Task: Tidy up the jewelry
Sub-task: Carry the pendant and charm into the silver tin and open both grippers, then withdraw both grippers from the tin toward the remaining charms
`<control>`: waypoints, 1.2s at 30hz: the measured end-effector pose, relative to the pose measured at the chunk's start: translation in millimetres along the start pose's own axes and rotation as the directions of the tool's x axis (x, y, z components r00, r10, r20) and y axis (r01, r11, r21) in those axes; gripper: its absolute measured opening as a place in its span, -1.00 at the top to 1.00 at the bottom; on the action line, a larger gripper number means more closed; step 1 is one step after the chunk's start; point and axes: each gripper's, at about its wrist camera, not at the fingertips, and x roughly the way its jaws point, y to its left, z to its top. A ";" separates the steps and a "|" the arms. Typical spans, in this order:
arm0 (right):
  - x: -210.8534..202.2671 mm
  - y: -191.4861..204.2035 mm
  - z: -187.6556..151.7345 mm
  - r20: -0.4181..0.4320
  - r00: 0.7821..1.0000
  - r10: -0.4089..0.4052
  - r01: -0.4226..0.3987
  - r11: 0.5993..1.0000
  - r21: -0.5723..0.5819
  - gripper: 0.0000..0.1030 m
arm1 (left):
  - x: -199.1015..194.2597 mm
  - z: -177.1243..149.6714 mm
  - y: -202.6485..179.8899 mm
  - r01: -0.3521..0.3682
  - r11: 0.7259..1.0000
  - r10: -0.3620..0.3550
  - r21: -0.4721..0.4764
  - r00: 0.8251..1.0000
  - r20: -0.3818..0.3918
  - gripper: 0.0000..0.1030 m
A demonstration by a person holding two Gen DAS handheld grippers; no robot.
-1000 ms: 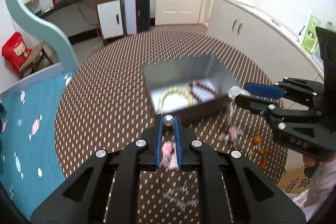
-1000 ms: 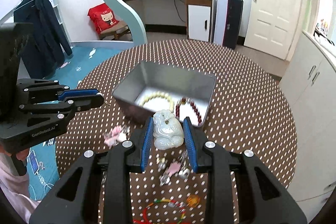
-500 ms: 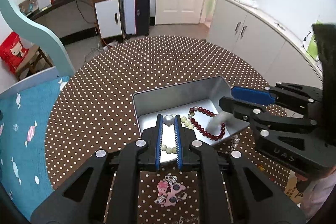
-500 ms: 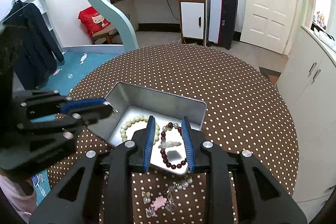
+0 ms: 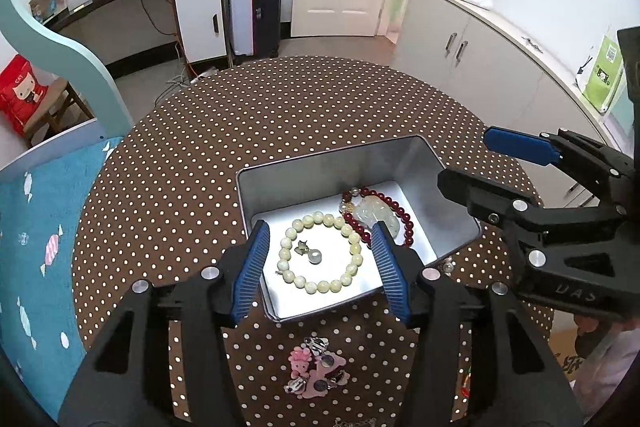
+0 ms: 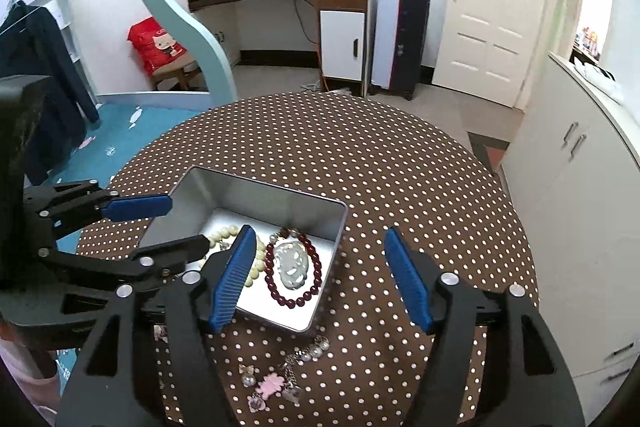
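Table [image 5: 304, 107], round and dotted brown, carries a metal tin [image 5: 332, 163] near its front edge. Inside the tin lie a pale bead bracelet [image 5: 352, 259] ringing a small pearl charm [image 5: 314, 257], and at its 2 o'clock a red bracelet [image 5: 406, 223] with a jade pendant [image 5: 376, 213] resting on it. At 6 o'clock from the tin, on the cloth, pink charms [image 5: 310, 373] and earrings wait unsorted. Left tongs [image 5: 320, 269] and right tongs [image 6: 320, 279] both hover over the tin, jaws opening, nothing between them. The drop looks done; to finish it well, I would lift both tongs straight up clear of the rim before swinging back, so no finger snags a bracelet, then approach the charms low.
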 end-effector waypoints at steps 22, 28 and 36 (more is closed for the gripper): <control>-28.3 -10.6 -31.0 -0.011 1.000 -0.019 0.020 0.997 0.075 -0.65 | -40.4 -33.8 -7.6 -0.010 1.000 0.010 0.005 1.000 0.018 -0.43; -34.7 -14.5 -57.3 -0.053 0.998 -0.032 0.039 0.989 0.141 -0.84 | -47.2 -68.2 -1.2 0.023 0.999 -0.024 -0.040 0.999 -0.036 -0.45; -34.6 -9.9 -86.3 -0.115 0.993 -0.032 0.052 0.982 0.180 -0.84 | -46.8 -105.0 -9.8 0.112 0.994 -0.112 -0.001 0.993 -0.042 -0.34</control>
